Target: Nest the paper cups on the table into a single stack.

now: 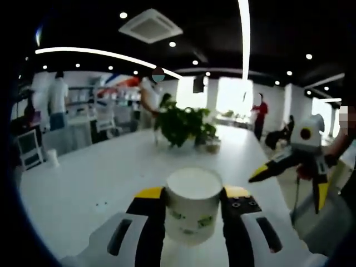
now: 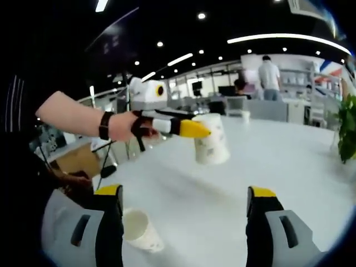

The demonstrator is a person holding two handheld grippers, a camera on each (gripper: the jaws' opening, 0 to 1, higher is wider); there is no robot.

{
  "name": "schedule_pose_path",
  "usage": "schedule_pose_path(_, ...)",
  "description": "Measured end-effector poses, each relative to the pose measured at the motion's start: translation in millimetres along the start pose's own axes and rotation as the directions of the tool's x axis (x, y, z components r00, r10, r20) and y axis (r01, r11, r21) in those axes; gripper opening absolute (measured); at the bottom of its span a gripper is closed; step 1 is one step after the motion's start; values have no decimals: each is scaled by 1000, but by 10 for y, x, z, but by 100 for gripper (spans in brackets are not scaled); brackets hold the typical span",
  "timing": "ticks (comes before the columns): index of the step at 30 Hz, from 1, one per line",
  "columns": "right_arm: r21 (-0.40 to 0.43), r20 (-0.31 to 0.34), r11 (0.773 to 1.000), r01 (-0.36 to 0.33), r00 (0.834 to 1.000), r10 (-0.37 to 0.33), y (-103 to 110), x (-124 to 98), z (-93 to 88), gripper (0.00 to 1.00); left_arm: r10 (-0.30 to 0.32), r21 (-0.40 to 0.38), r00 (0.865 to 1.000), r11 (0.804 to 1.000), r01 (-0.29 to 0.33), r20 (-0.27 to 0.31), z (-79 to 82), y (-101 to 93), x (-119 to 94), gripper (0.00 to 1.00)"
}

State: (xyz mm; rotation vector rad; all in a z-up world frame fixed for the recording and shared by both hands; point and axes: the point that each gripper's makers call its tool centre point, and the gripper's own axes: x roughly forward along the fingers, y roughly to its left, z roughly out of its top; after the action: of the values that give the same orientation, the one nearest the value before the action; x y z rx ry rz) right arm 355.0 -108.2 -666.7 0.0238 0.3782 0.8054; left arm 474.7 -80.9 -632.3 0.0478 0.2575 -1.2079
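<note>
My left gripper (image 1: 193, 193) is shut on a white paper cup (image 1: 193, 207) with green print, held above the white table (image 1: 94, 178). The right gripper view shows that cup (image 2: 211, 146) in the air with its wider end lower, and the left gripper (image 2: 200, 132) reaching in from a person's hand. A second paper cup (image 2: 142, 229) lies on its side on the table near my right gripper's left jaw. My right gripper (image 2: 184, 193) is open with nothing between its jaws. It also hangs open at the table's right side (image 1: 290, 186).
A potted plant (image 1: 181, 125) stands mid-table farther back, also at the right edge (image 2: 347, 128). A small white cup (image 1: 53, 157) sits far left. People stand by desks and shelves behind. The table edge (image 2: 119, 167) runs left of the lying cup.
</note>
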Motion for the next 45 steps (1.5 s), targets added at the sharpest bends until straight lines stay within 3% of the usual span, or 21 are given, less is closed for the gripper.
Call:
schedule_pose_path(5,-14,9,1000,-8,1000,8,51,-21,29,89,-33,13,999,999,32,10,132,-205,-50,38)
schedule_pose_path(11,-12,25,1000,-6,1000,7,42,-15,87,87,-47,-13,999,999,47,19,203,-309,-114,38)
schedule_pose_path(23,-15,21,996,-86,996,86,171,204,165,85,-87,13,996,996,87,25,376,-518,-120,38)
schedule_pose_path(45,21,97,987,-159,983,156,174,163,267,72,-133,-31,990,990,135,53,411,-672,-47,38)
